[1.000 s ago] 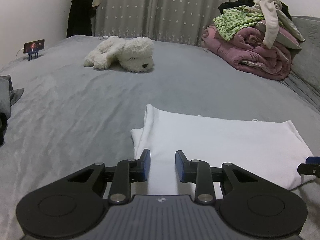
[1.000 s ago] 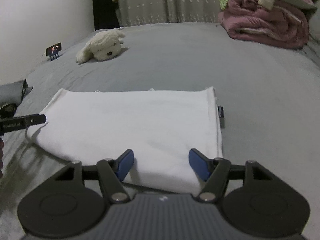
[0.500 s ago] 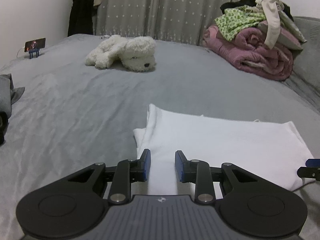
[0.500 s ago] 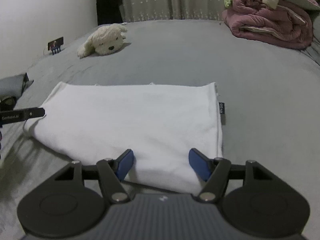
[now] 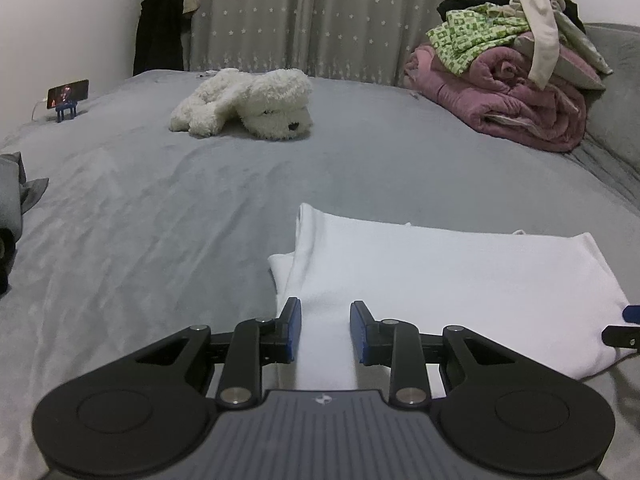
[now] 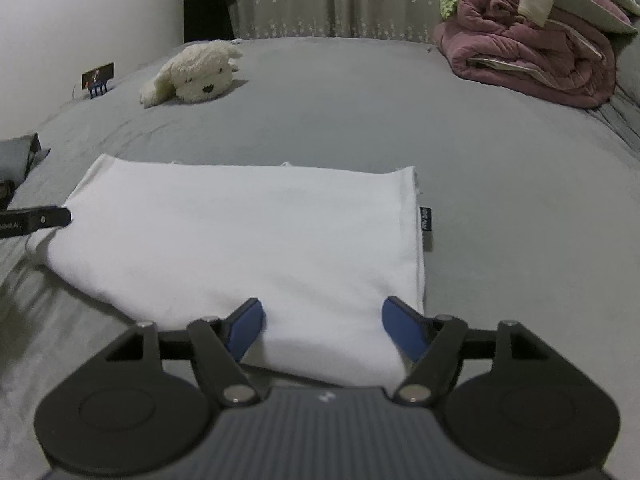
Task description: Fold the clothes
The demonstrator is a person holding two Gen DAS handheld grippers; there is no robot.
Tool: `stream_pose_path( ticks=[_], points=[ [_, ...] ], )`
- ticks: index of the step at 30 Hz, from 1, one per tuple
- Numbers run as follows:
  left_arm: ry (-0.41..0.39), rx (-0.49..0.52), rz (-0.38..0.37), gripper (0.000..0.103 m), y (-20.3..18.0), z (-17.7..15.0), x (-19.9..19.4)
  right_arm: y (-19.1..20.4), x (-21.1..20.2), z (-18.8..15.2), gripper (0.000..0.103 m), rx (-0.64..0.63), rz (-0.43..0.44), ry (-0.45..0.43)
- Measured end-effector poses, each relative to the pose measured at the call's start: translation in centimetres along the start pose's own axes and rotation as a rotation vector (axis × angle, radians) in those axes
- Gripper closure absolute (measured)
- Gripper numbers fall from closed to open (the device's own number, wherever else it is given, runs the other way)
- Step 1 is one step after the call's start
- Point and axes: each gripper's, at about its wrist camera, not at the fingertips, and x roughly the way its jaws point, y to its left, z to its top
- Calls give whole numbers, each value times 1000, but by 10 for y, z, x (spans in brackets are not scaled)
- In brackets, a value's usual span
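While the grey bed (image 5: 168,208) spreads wide, we see the folded white garment (image 6: 240,236) lying flat on its near part. Our left hand-held gripper (image 5: 325,330) stands apart over one end; our right hand-held gripper (image 6: 322,330), just widened, straddles the near edge unclamped.

Both the left gripper (image 5: 325,330) and the right gripper (image 6: 322,330) have ribbed grey bodies with a small white logo. Black linkage arms on silver pivot screws carry blue pads (image 6: 245,328), flanked by round black discs.
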Motion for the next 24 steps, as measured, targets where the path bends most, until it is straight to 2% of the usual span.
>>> stream_pose_path(
  ticks=[5,8,12,17,24],
  points=[
    [2,40,15,74,-4,-2,1,-12,0,2,32,48,22,12],
    [6,28,10,74,-2,-2,2,-13,1,2,31,58,22,16],
    [12,38,18,74,-4,-1,3,-9,6,0,26,55,16,14],
    [17,30,10,74,-2,0,3,-12,6,1,26,65,29,19],
    [-29,37,19,73,-4,4,-11,-13,2,4,28,49,31,28]
  ],
)
